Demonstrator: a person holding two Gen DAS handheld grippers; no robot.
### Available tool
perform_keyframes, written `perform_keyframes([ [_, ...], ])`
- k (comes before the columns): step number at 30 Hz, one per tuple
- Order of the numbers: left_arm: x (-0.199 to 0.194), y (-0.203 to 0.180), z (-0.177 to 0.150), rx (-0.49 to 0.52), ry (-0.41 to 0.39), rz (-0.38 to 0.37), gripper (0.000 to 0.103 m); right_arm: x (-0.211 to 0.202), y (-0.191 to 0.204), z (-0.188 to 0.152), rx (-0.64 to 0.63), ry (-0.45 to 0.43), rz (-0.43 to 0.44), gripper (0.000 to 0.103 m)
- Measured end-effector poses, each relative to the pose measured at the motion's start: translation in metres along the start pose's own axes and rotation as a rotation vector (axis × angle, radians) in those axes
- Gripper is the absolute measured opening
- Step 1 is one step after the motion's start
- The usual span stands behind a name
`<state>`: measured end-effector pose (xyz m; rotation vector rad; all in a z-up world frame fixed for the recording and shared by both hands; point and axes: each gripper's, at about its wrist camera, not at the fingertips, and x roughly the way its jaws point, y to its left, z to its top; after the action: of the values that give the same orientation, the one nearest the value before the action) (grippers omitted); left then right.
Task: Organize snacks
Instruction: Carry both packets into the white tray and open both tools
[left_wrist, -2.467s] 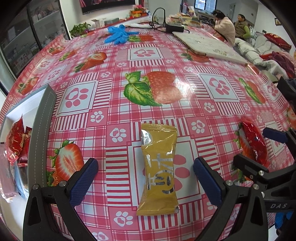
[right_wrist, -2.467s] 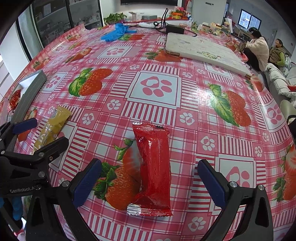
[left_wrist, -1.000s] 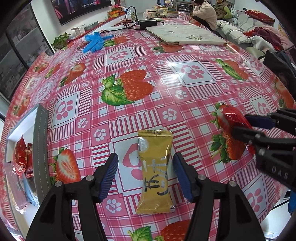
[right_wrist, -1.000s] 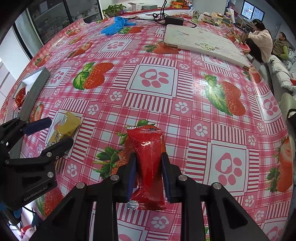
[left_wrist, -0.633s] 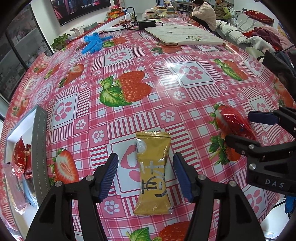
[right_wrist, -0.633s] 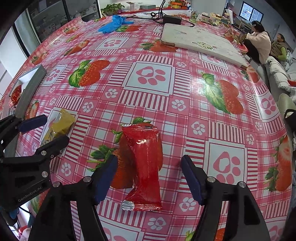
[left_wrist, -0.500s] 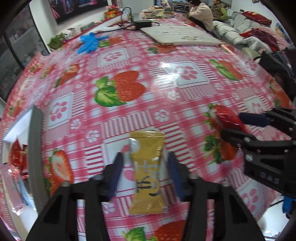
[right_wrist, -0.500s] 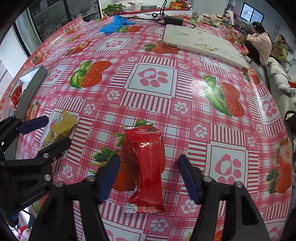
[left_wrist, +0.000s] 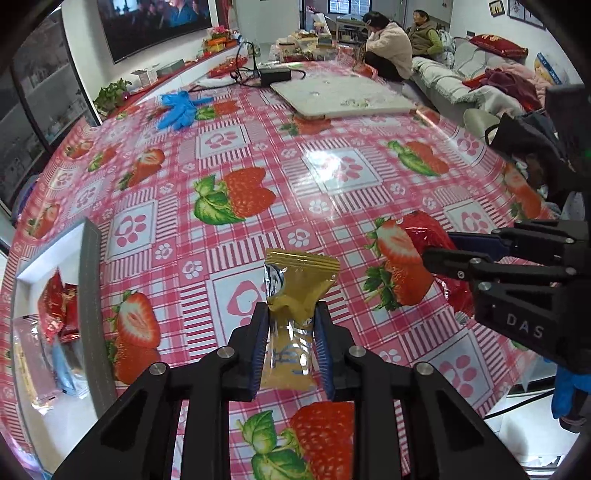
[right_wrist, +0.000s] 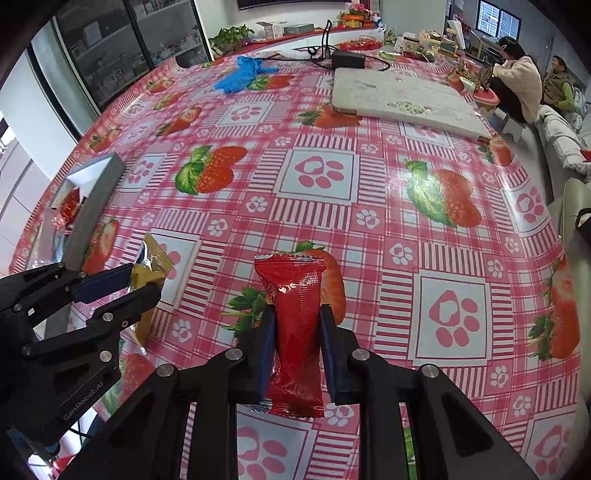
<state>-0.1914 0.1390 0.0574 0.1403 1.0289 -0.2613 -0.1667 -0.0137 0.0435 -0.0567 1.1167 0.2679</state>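
Your left gripper (left_wrist: 291, 341) pinches the yellow snack pkt (left_wrist: 295, 314) at mid-length, top end sticking fwd past the pads. Your right gripper (right_wrist: 297, 347) pinches the red snack pkt (right_wrist: 295, 325) likewise, above the tablecloth (right_wrist: 369, 221).

blue gloves (left_wrist: 181, 108), white board (left_wrist: 341, 98), seated people (left_wrist: 388, 44)

The left gripper (left_wrist: 290, 347) is seen at lower centre, its jaws pressed onto a yellow packet (left_wrist: 293, 325). The right gripper (right_wrist: 297, 350), likewise placed, is clamped on a red packet (right_wrist: 295, 332).
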Motion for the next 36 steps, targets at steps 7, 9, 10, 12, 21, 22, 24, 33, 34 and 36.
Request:
perform_keyframes([
  [7,-0.031,0.025,-0.007,-0.057,-0.048,0.01,0.027,-0.016,0.01,0.006,0.023,-0.023,0.059,0.024],
  [9,-0.041,0.035,-0.01,-0.079,-0.066,0.013,0.027,-0.022,0.017,0.008,0.014,-0.035,0.073,0.024],
  [10,-0.046,0.04,-0.012,-0.089,-0.075,0.017,0.027,-0.026,0.022,0.01,0.005,-0.042,0.079,0.024],
  [12,-0.056,0.05,-0.016,-0.106,-0.096,0.024,0.027,-0.033,0.033,0.014,-0.013,-0.053,0.091,0.024],
  [21,-0.093,0.119,-0.044,-0.21,-0.155,0.097,0.022,-0.051,0.1,0.035,-0.118,-0.079,0.181,0.024],
  [22,-0.097,0.13,-0.048,-0.229,-0.159,0.107,0.022,-0.05,0.109,0.038,-0.13,-0.076,0.193,0.024],
  [24,-0.099,0.146,-0.056,-0.263,-0.152,0.122,0.022,-0.047,0.131,0.044,-0.166,-0.07,0.212,0.024],
  [33,-0.055,0.121,-0.052,-0.289,-0.019,0.007,0.068,-0.026,0.174,0.047,-0.238,-0.033,0.233,0.024],
  [34,-0.044,0.111,-0.046,-0.292,0.001,0.004,0.076,-0.025,0.169,0.046,-0.229,-0.03,0.224,0.024],
  [36,-0.026,0.097,-0.039,-0.297,0.044,0.04,0.078,-0.025,0.152,0.042,-0.206,-0.029,0.19,0.024],
])
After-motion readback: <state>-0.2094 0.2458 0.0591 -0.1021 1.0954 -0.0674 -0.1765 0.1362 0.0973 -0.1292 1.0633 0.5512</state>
